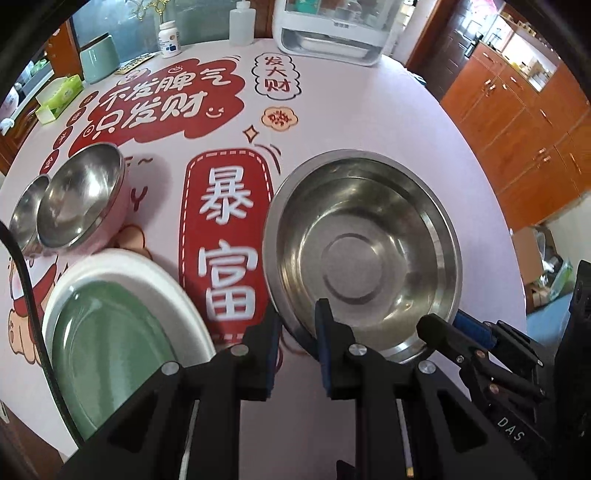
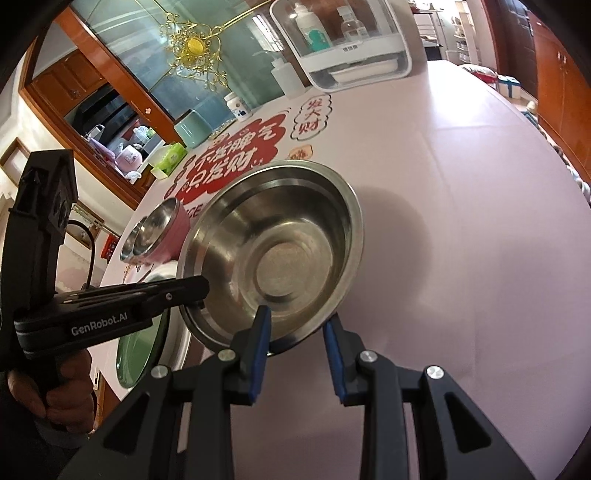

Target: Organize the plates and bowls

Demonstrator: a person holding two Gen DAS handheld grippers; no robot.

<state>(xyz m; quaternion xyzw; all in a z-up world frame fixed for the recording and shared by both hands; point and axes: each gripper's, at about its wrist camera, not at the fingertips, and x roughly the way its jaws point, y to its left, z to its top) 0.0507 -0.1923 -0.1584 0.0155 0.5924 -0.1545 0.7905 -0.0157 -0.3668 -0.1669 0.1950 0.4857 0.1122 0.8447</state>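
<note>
I hold the big steel basin (image 1: 364, 254) by its near rim with both of my tools, and it hangs tilted above the pink tabletop (image 1: 369, 110), casting a soft shadow to its right in the right wrist view. My left gripper (image 1: 297, 350) has its jaws pressed nearly together on the rim, one blue pad (image 1: 322, 332) inside the bowl wall and the other outside it. My right gripper (image 2: 297, 350) pinches the same rim farther along, its jaws standing a little wider, one blue pad (image 2: 263, 332) inside the basin and the other (image 2: 334, 350) under the lip. In the right wrist view my left tool reaches in from the side, a hand (image 2: 55, 391) wrapped round its black handle, and its tip meets the basin's edge. Left of the basin a white plate with a green centre (image 1: 122, 332) lies flat on the tabletop, close to the basin but I cannot tell whether they touch. Beyond the plate sit two small steel bowls with pink outsides (image 1: 79, 195), leaning one against the other, tipped on their sides. At the far edge stand a white dish rack (image 1: 332, 33), a clear bottle (image 1: 242, 22), a small white pill jar (image 1: 169, 38), a mint-green canister (image 1: 99, 59) and a green tissue box (image 1: 61, 98).
</note>
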